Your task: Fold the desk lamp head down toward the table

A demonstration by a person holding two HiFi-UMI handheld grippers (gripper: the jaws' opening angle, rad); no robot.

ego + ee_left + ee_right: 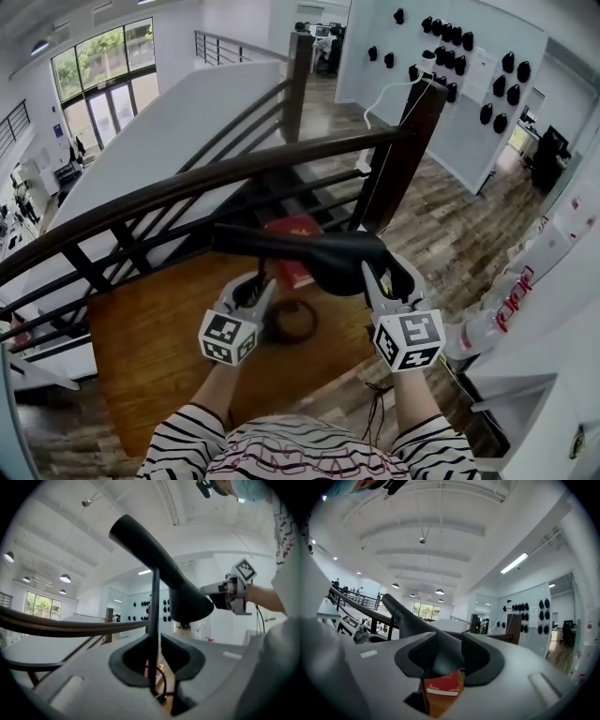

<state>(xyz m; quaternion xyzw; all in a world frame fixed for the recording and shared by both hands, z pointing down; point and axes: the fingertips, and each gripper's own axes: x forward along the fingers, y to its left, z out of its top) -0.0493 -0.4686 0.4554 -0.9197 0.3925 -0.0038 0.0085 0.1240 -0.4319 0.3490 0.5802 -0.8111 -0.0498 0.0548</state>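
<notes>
I am looking into a big white hall: a high ribbed ceiling (440, 527) with hanging lights, tall windows (98, 66) at the far end, and a white wall (441, 94) hung with small black objects. The plank floor (450, 216) lies well below my position. A dark wooden railing (187, 183) with heavy posts sweeps across the head view, just behind the work surface.

The surface is a brown wooden table (159, 347), bare over most of its top. On it lie a red book (292, 227) and, nearer me, a dark loop (292, 321); I cannot tell whether that is cable or part of the lamp's base. A white bottle (478, 328) with red marks sits on a white counter off to the right.

The black lamp head (309, 251) stretches roughly level above the table, crossing over the book, its wide end toward my right. The right gripper (389, 277) is clamped on that wide end; in its own view the head fills the space between both pads. The left gripper (253, 291) has the lamp's thin stem (154, 620) between its jaws, which stand slightly apart, with a gap showing on the stem's right side.
</notes>
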